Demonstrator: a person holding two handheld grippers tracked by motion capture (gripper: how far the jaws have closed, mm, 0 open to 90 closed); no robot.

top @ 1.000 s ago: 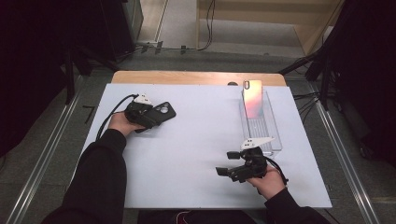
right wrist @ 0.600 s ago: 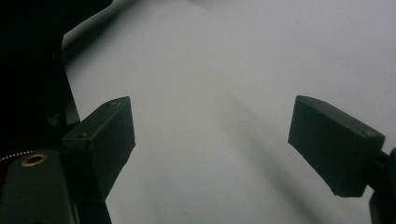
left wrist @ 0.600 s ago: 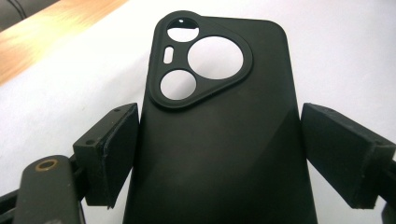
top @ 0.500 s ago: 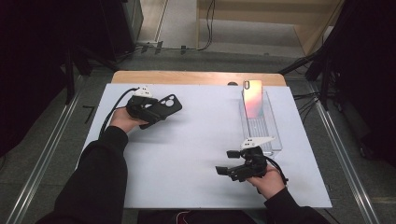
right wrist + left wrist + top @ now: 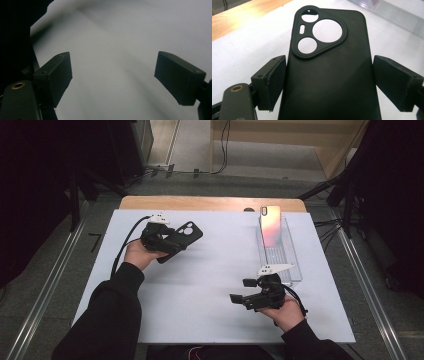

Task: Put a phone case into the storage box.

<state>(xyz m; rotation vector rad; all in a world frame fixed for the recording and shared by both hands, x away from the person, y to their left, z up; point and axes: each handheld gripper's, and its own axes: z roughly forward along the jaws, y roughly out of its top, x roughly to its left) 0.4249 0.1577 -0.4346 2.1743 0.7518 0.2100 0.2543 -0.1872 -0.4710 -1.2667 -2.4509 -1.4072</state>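
Your left gripper (image 5: 167, 240), upper left, clamps the black phone case (image 5: 329, 70) by its sides, leaving its mouth free for the phone (image 5: 270, 226), while your right gripper (image 5: 250, 292) waits open, lower right.

The case's (image 5: 329, 75) lower end runs off the bottom edge in the left gripper view, and in the high view the left gripper (image 5: 165, 239) and hand (image 5: 137, 254) cover its near end. Whether the pads (image 5: 272, 80) press the case's sides is hard to tell, since a thin gap seems to show at the right one. In the right gripper view the table (image 5: 125, 50) is a grey blur, and the phone's (image 5: 270, 225) lower end is too small to make out in the tray (image 5: 292, 265).
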